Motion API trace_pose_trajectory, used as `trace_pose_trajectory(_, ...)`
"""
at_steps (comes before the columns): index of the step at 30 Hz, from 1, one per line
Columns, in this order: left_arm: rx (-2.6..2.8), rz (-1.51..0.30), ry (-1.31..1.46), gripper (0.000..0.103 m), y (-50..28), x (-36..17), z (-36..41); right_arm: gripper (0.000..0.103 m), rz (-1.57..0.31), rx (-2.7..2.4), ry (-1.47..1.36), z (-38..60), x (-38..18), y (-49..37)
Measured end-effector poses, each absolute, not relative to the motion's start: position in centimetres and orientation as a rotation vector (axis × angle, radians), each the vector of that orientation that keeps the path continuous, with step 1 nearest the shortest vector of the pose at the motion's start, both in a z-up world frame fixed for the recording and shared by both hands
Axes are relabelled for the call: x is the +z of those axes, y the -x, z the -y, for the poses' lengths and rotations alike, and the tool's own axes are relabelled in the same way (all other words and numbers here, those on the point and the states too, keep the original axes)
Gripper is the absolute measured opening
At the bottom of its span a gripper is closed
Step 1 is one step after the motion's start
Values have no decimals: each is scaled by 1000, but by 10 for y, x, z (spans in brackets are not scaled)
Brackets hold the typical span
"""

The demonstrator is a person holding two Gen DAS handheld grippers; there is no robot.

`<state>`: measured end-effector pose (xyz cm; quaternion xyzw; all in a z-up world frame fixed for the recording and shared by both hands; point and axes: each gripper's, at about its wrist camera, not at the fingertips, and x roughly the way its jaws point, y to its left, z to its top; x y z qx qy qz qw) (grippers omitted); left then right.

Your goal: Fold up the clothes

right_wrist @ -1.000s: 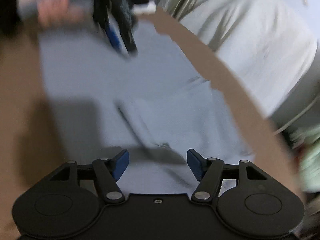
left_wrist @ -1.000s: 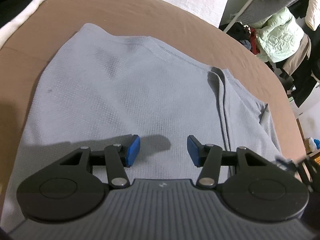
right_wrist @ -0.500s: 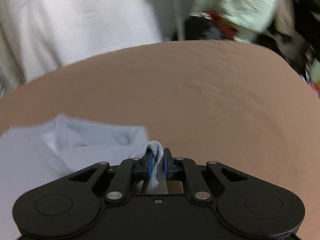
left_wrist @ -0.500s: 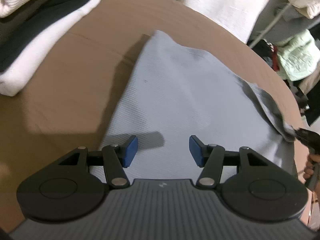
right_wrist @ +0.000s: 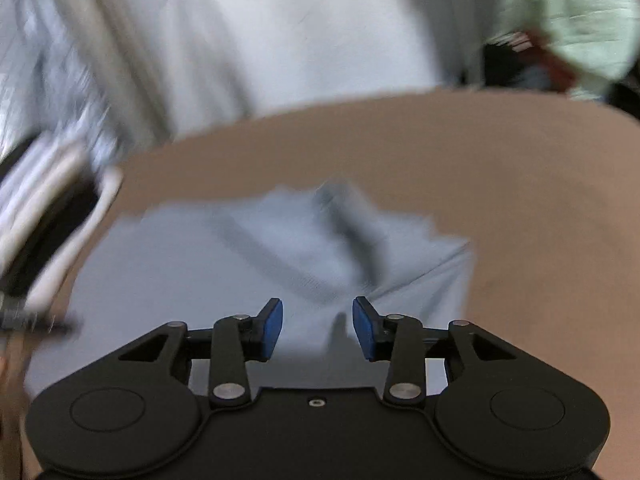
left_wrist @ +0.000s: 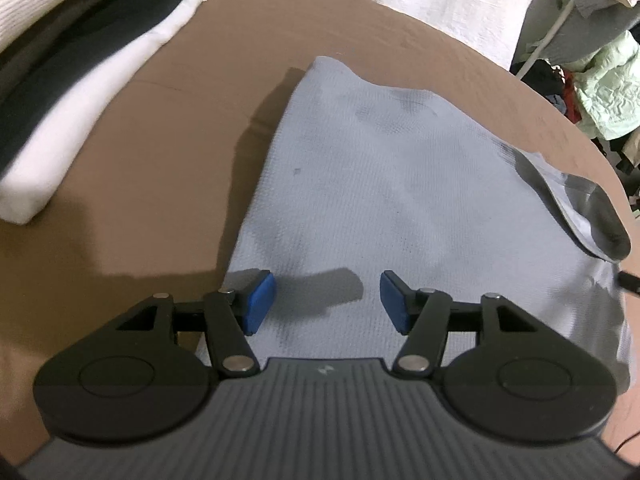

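Note:
A light grey knit garment (left_wrist: 392, 184) lies flat on the brown table (left_wrist: 168, 128), its right edge curled up in a fold (left_wrist: 592, 216). My left gripper (left_wrist: 327, 300) hovers open over the garment's near left part, nothing between its blue pads. In the blurred right wrist view the same garment (right_wrist: 256, 264) shows a folded-over flap. My right gripper (right_wrist: 317, 328) is above it; its jaws are opening and no cloth sits between the pads.
A stack of folded white and dark clothes (left_wrist: 72, 80) sits at the table's left, also seen blurred as the stack (right_wrist: 44, 224). White fabric (left_wrist: 440, 8) hangs behind the table. A heap of clothes (left_wrist: 600, 92) lies at the far right beyond the table edge.
My right gripper shut on a fold of the grey garment half a second ago, then let it go and opened. The left gripper shifted left, bringing the folded stack further into view.

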<state>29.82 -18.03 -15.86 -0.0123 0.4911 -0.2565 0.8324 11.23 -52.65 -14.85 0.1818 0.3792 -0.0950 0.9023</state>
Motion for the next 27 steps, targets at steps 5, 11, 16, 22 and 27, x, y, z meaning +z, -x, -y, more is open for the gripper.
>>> trace_pose_trajectory(5,-554,-1015,7,60,-299,-160,185,54,-903,-326,-260,523,-184,-176)
trace_pose_trajectory(11,-598,-1011,-85,62,-285,-159,184,57,-772,-544,-335,580,-180,-217)
trace_pose_trajectory(16,-595,-977,-152,63,-278,-157,195,57,-633,-664,-289,606,-152,-228)
trace_pose_trajectory(22,-592,-964,-106,63,-278,-152,193,60,-657,-491,-369,569,-143,-183)
trace_pose_trajectory(27,-608,-966,-77,63,-263,-144,191,60,-810,-532,-237,511,-178,-110)
